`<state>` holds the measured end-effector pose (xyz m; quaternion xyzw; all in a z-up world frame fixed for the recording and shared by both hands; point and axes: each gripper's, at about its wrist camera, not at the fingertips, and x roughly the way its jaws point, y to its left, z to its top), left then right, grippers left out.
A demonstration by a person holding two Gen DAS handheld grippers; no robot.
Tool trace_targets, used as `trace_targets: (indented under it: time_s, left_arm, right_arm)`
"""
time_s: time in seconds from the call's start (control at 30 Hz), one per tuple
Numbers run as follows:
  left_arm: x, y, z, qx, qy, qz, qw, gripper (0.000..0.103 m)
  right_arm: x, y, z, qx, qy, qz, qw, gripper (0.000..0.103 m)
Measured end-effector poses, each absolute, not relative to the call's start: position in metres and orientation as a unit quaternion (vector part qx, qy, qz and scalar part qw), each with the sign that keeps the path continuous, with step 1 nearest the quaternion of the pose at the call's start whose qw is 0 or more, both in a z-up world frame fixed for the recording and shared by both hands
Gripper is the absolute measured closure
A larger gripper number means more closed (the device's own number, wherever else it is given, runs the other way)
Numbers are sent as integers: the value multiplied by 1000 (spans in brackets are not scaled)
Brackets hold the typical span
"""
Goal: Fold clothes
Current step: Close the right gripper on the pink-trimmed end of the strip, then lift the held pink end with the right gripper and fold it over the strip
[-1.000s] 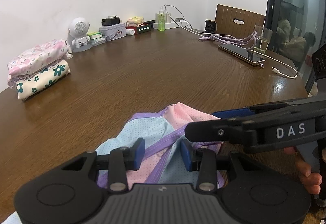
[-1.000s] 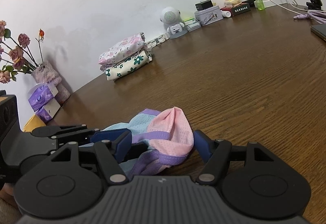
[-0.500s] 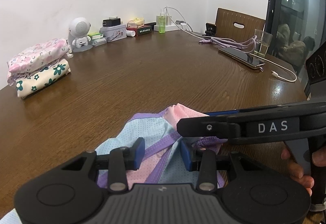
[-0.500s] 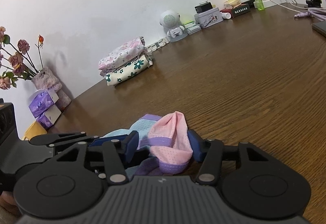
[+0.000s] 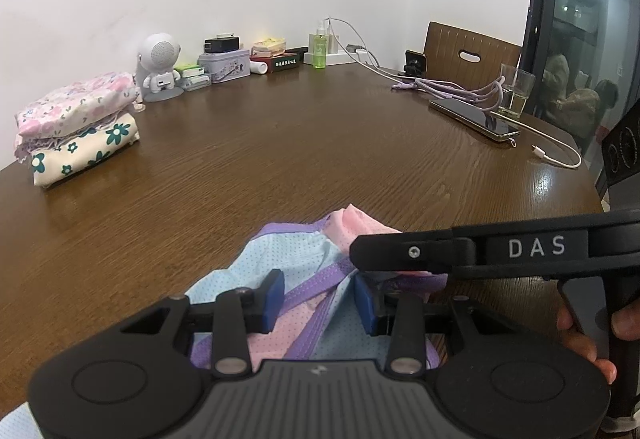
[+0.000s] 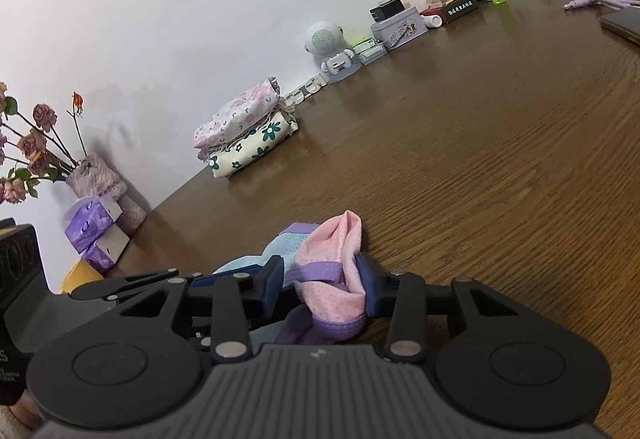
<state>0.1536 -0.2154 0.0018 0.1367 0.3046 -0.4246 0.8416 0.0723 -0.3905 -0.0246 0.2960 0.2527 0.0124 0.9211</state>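
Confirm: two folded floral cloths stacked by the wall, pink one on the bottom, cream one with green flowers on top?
Order is reversed. Both wrist views show the pink floral cloth on top and the cream cloth with green flowers beneath it. The stack does sit by the wall.

I see a crumpled mesh garment in pale blue and pink with purple trim, bunched on the table's near edge. Two folded floral pieces sit stacked far left.
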Motion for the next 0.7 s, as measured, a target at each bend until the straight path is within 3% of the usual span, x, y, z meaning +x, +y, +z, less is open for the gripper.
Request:
trace_targets:
  time_s: [0.13, 0.27, 0.43, 0.5, 0.57, 0.7]
  left_arm:
    - [153, -215, 2, 136, 304, -425, 842, 66]
    - [153, -215, 1, 135, 303, -425, 842, 66]
    - [153, -215, 1, 135, 302, -425, 842, 67]
    - [152, -216, 1, 136, 301, -425, 843, 67]
    - [152, -215, 2, 135, 302, -426, 842, 67]
    - [150, -210, 11, 133, 302, -429, 841, 67]
  right_arm:
    - [74, -388, -25, 297, 253, 14, 921, 64]
    - [73, -391, -28, 312, 254, 16, 915, 74]
    - [74, -391, -29, 321, 254, 15, 912, 76]
    - [76, -390, -30, 321, 256, 14, 912, 80]
    - [78, -391, -31, 325, 259, 13, 909, 95]
    - [80, -387, -30, 312, 264, 9, 913, 95]
